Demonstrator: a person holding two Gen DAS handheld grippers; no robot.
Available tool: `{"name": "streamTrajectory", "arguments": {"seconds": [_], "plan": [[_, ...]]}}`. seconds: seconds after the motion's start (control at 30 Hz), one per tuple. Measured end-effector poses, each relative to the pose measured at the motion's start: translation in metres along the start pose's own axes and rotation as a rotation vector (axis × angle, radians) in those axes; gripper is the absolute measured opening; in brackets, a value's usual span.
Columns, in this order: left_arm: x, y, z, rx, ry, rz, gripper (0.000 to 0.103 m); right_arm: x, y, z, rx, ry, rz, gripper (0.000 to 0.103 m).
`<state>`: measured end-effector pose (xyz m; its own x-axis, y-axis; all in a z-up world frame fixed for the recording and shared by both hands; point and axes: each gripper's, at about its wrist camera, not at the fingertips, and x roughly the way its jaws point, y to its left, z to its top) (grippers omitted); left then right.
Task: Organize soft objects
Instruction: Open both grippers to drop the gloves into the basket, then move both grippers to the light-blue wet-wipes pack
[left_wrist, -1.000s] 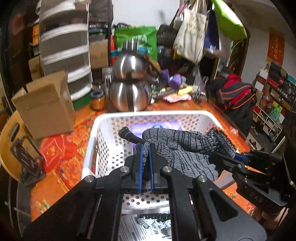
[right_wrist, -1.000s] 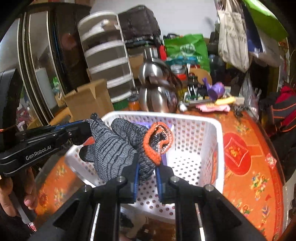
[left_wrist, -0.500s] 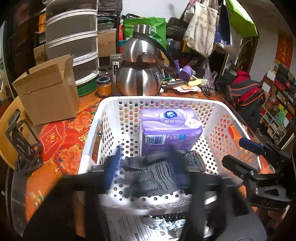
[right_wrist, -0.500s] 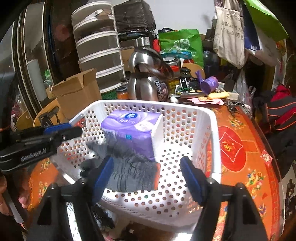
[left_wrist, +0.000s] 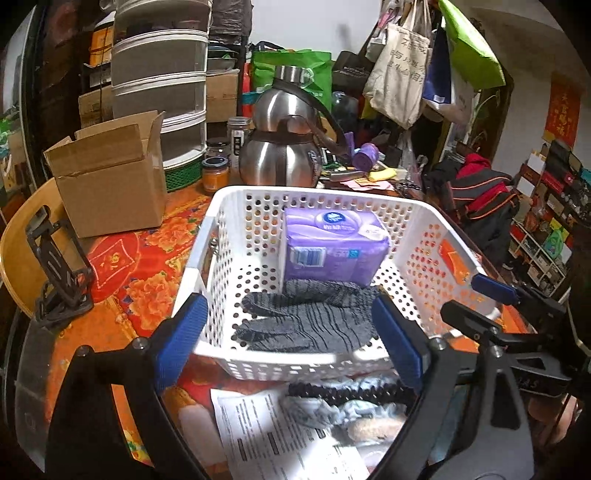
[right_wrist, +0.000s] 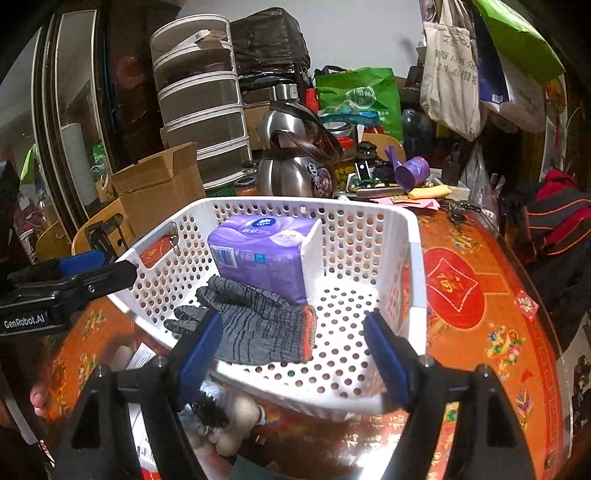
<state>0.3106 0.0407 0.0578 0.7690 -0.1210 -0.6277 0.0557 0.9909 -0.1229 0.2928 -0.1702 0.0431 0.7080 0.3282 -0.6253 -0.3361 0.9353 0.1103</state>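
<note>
A grey knitted glove (left_wrist: 306, 321) with an orange cuff (right_wrist: 310, 328) lies flat on the floor of the white perforated basket (left_wrist: 221, 206), in front of a purple tissue pack (left_wrist: 332, 247). The glove (right_wrist: 255, 325), the basket (right_wrist: 413, 258) and the tissue pack (right_wrist: 258, 251) also show in the right wrist view. My left gripper (left_wrist: 291, 343) is open and empty, at the basket's near rim. My right gripper (right_wrist: 291, 354) is open and empty, at the near rim on the other side. More soft items (left_wrist: 332, 406) lie on the table below the basket.
A cardboard box (left_wrist: 110, 177), a steel kettle (left_wrist: 284, 155), jars and stacked drawers (left_wrist: 159, 85) stand behind the basket. A printed paper sheet (left_wrist: 266, 432) lies at the near edge. A black stand (left_wrist: 59, 273) sits at left on the orange patterned tablecloth (right_wrist: 480, 314).
Both grippers held the glove stretched above the basket. They opened, the glove dropped into the basket, and both grippers drew back to the near rim.
</note>
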Motion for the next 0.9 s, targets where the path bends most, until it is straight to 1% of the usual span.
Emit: {"name": "streamTrajectory", "arguments": {"seconds": [0.07, 0.17, 0.27, 0.43, 0.47, 0.53, 0.63, 0.7, 0.8, 0.87, 0.9], "plan": [[-0.01, 0.0, -0.004, -0.005, -0.016, 0.003, 0.089, -0.009, 0.0, -0.003, 0.011, -0.013, 0.013, 0.078], [-0.029, -0.003, -0.015, 0.003, -0.034, -0.016, 0.089, -0.022, -0.001, -0.007, 0.016, -0.033, 0.031, 0.078], [-0.047, -0.006, -0.029, 0.017, -0.039, -0.002, 0.089, -0.038, -0.001, -0.021, 0.022, -0.037, 0.048, 0.079], [-0.067, -0.004, -0.065, -0.034, -0.022, -0.054, 0.089, -0.062, 0.001, -0.045, 0.01, -0.057, 0.051, 0.079], [-0.071, -0.004, -0.073, -0.037, -0.028, -0.058, 0.089, -0.068, 0.0, -0.051, 0.011, -0.067, 0.049, 0.079], [-0.079, -0.005, -0.094, -0.04, -0.033, -0.039, 0.089, -0.077, -0.001, -0.066, 0.021, -0.069, 0.053, 0.079], [-0.084, -0.011, -0.121, -0.046, -0.029, -0.024, 0.089, -0.088, -0.002, -0.093, 0.035, -0.061, 0.054, 0.08], [-0.082, -0.016, -0.14, -0.045, -0.01, -0.018, 0.089, -0.09, -0.002, -0.108, 0.041, -0.051, 0.058, 0.08], [-0.077, -0.022, -0.161, -0.044, 0.006, -0.018, 0.089, -0.088, -0.004, -0.13, 0.066, -0.02, 0.071, 0.08], [-0.076, -0.023, -0.173, -0.064, 0.007, -0.002, 0.089, -0.089, -0.006, -0.141, 0.073, -0.007, 0.077, 0.08], [-0.076, -0.024, -0.177, -0.075, 0.01, -0.009, 0.089, -0.09, -0.006, -0.144, 0.077, -0.006, 0.08, 0.08]]}}
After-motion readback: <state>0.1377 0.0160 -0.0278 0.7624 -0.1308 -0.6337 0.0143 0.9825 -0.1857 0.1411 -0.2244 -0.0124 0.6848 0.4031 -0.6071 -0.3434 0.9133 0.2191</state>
